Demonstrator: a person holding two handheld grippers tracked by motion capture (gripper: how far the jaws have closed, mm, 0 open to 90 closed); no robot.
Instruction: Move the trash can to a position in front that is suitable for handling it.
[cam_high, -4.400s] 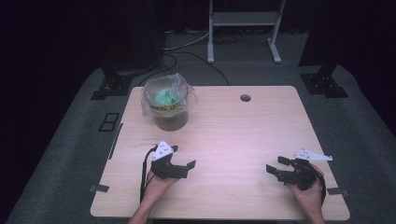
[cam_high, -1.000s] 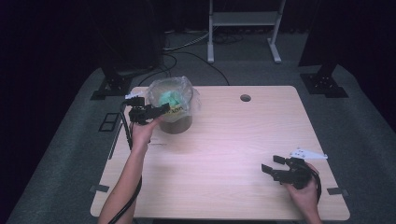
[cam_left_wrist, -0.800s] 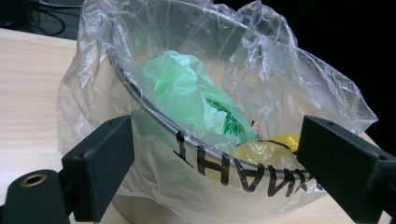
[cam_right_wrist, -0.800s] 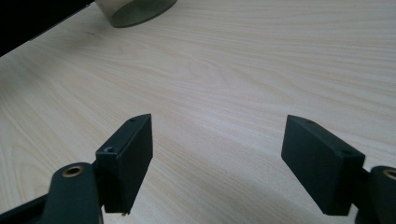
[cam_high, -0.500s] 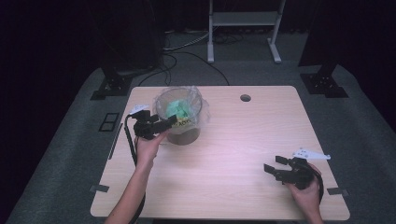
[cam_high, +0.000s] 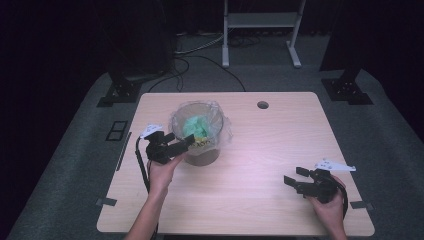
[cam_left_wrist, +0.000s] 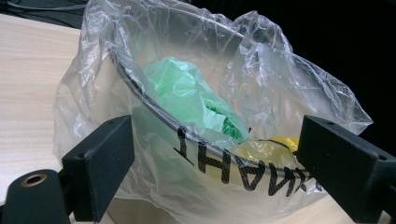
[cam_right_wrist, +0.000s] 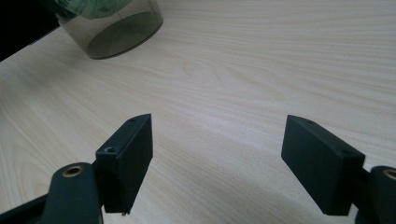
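At about nine o'clock on the table (cam_high: 260, 200), the left gripper (cam_high: 186, 143) is spread wide, its jaws flanking the clear plastic liner (cam_left_wrist: 261, 70) draped over the rim of the small bin (cam_high: 200, 134) but not yet pinching it. The bin sits toward ten o'clock of the table's middle, with green crumpled waste (cam_left_wrist: 187, 93) inside, so gripping and lifting the liner seems left to do. At four o'clock the right gripper (cam_high: 296, 180) hovers released, well apart.

one bin (cam_high: 200, 150), one liner (cam_high: 222, 131), two claws
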